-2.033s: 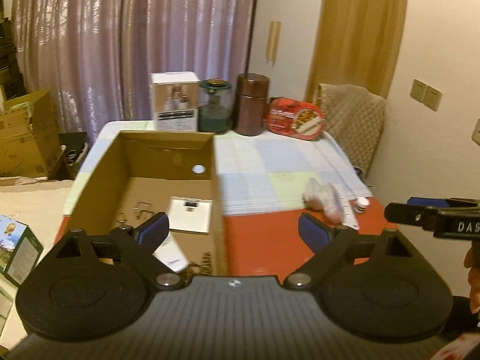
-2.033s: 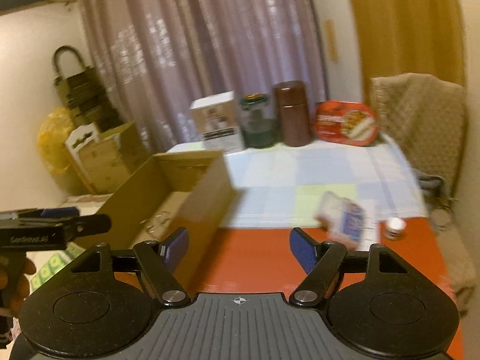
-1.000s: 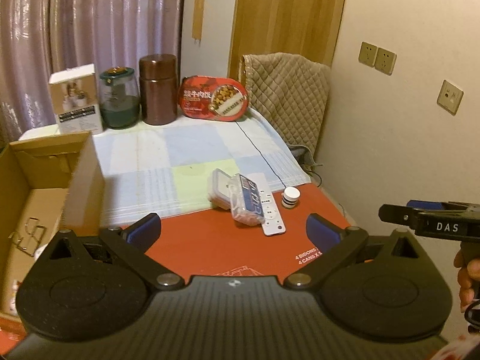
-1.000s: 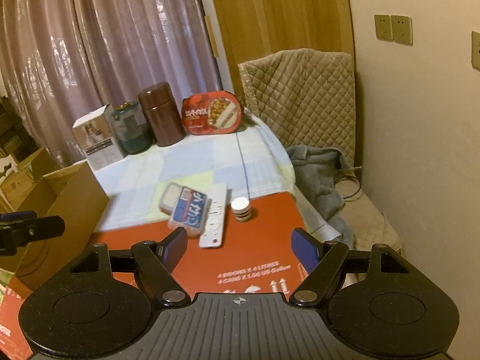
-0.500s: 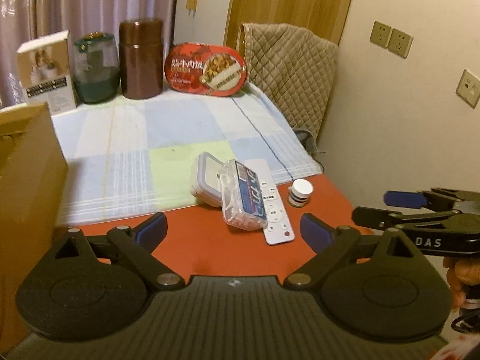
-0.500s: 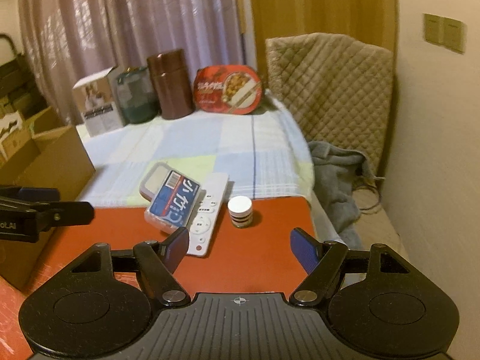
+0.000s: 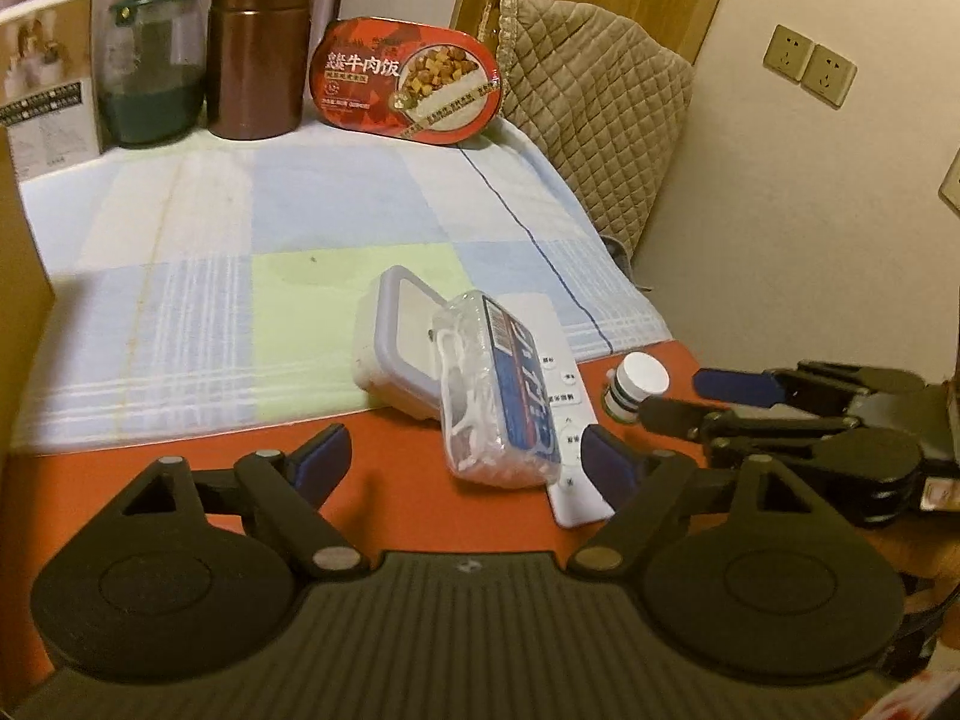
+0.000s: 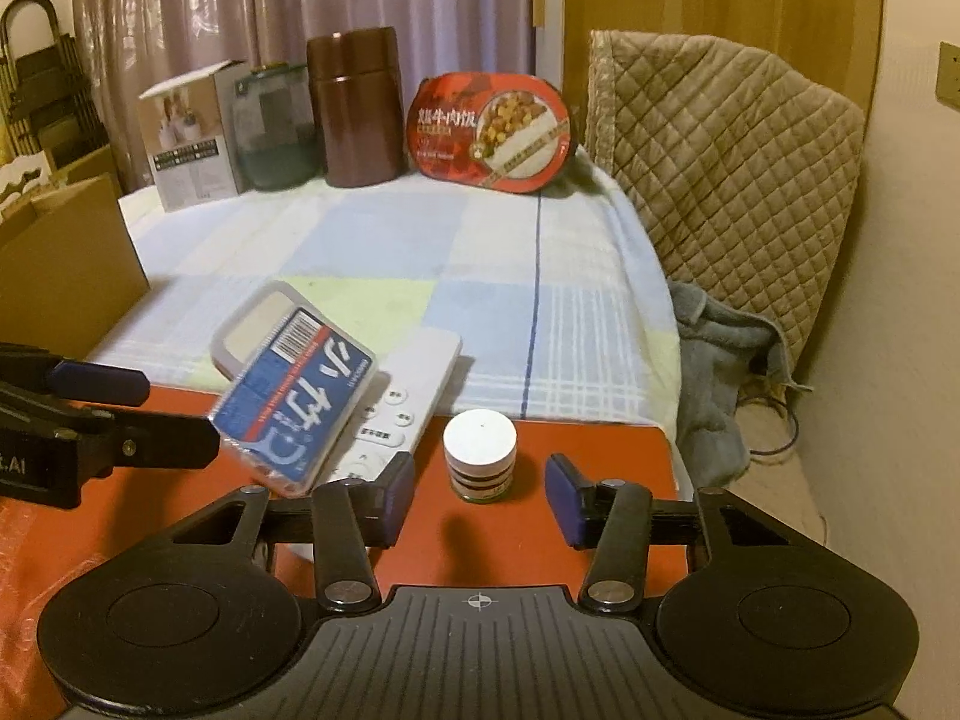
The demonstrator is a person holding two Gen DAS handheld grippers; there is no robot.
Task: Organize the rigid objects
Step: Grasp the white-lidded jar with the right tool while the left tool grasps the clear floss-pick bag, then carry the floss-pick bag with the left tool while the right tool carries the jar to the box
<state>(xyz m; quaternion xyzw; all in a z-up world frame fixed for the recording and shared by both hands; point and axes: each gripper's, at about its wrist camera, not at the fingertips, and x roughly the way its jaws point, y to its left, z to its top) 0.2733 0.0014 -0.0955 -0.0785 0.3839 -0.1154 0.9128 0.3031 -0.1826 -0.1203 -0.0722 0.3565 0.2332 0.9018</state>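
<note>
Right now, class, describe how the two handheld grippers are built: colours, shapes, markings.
Both grippers are black. The left gripper and right gripper each have two round discs, triangular link arms with silver pivot pins, a ribbed grey base, and blue-padded fingers.

A lived-in room of a home. Long pale curtains (image 8: 300,30) hang behind the bench (image 8: 540,312), which wears a checked cloth in blue, green and white. A quilted beige cover (image 8: 720,180) drapes a chair beside it, with a grey garment (image 8: 714,360) slumped below. Household goods line the far edge: a brown canister (image 8: 354,102), a glass jar (image 8: 273,132), a boxed ready meal (image 8: 492,132). Cardboard boxes (image 8: 60,252) sit at the left, wall sockets (image 7: 810,66) on the plain wall.
</note>
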